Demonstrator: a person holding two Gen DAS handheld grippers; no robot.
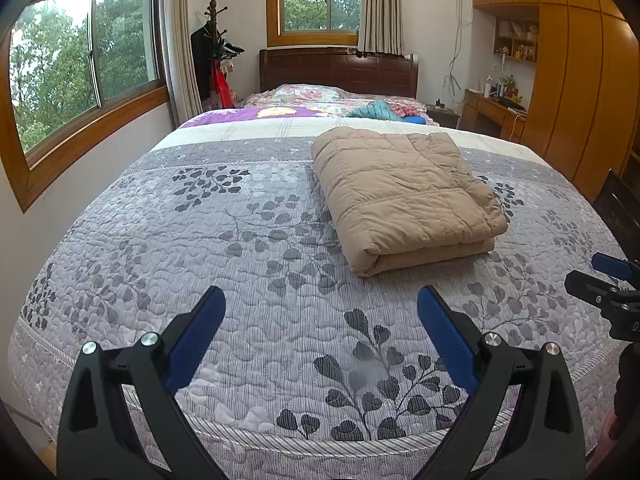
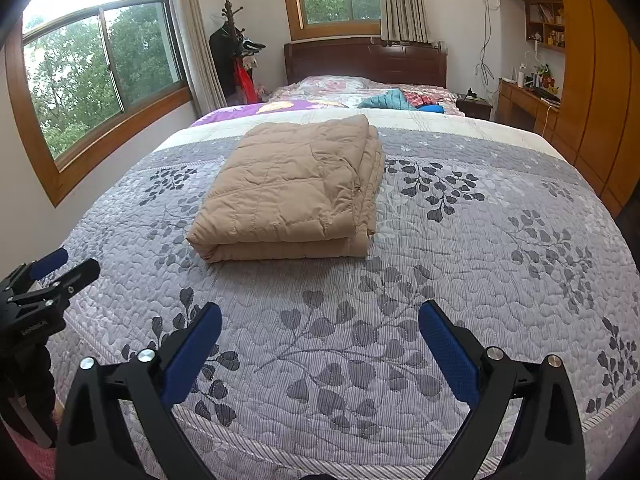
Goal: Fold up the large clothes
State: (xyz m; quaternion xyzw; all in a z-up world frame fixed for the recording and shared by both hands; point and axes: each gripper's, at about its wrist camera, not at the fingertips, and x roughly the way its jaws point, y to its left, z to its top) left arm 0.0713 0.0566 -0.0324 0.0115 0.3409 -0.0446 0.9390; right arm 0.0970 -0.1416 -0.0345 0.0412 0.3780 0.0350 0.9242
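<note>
A tan quilted garment lies folded into a thick rectangle on the grey leaf-print bedspread; it also shows in the right wrist view. My left gripper is open and empty above the foot of the bed, well short of the garment. My right gripper is open and empty, also near the foot of the bed. The right gripper shows at the right edge of the left wrist view, and the left gripper at the left edge of the right wrist view.
A dark wooden headboard, floral pillows and a teal garment lie at the far end of the bed. Windows and a coat rack are on the left. A wooden wardrobe and desk stand on the right.
</note>
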